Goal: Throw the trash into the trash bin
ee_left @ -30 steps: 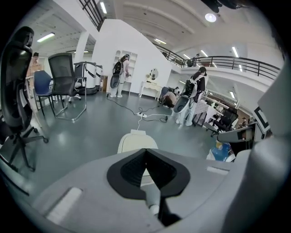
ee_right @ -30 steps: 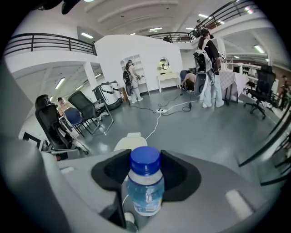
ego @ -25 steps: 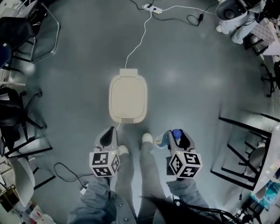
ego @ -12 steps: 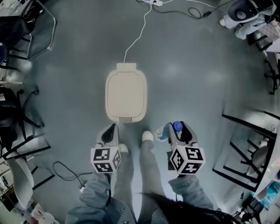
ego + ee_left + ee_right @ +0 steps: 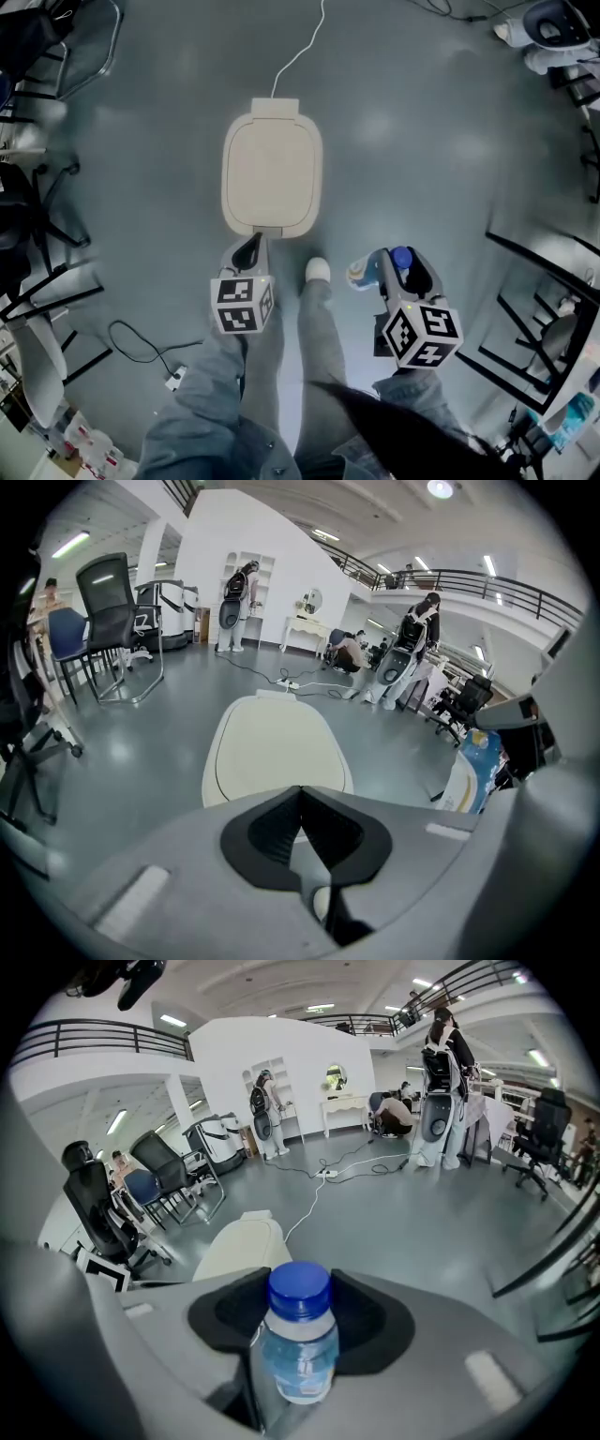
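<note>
The bottle [image 5: 300,1354] carries a blue-and-white label [image 5: 360,275], but its print is too blurred to read. The cubes on both grippers show only black-and-white square patterns, no letters.

Since a second ago both grippers have dropped lower. The cream trash bin [image 5: 272,173], lid closed, has drawn closer, and the power strip at the end of its white cable [image 5: 302,49] has slid out of the head view.

The left gripper [image 5: 249,249] has its fingers pressed together on nothing, tips just beside the bin's 6 o'clock edge. The right gripper [image 5: 401,264], at 4 o'clock from the bin and well apart from it, still clamps the blue-capped bottle at the neck, cap upward. A white shoe [image 5: 317,270] stands between the grippers.
</note>
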Motion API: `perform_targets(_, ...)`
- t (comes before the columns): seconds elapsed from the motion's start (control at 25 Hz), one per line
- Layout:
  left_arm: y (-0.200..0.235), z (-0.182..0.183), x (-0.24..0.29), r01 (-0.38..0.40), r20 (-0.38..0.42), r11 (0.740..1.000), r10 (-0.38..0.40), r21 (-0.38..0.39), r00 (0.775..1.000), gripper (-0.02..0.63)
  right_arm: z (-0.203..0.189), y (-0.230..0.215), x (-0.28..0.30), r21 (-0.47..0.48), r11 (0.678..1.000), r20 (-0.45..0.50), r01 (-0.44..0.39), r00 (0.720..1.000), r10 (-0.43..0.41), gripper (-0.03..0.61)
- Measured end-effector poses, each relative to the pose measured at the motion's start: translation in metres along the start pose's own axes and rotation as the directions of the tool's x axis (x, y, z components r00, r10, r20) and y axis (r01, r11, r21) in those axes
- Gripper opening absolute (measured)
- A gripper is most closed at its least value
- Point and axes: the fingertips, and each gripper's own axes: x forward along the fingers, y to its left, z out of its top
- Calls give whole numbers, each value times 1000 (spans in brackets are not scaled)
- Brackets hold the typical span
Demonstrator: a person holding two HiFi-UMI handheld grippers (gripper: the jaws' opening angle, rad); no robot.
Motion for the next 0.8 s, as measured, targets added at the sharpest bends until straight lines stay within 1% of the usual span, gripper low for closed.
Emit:
perform_targets(0.28,-1,-16,20,-13,-36,1000,13,13,999,8,-7,-21,3,15,1000,-9,21,1000,-21,202)
perform_targets(0.52,-4,-33,34,-20,-90,999,24,45,996,9,-13,-37,0,36,998,-15,41,999,-41,202)
perform_targets(0.8,-2,-42,37,-34,-109,998,40,50,993,9,-13,-47,-1,51,998,3,46,999,-46,202)
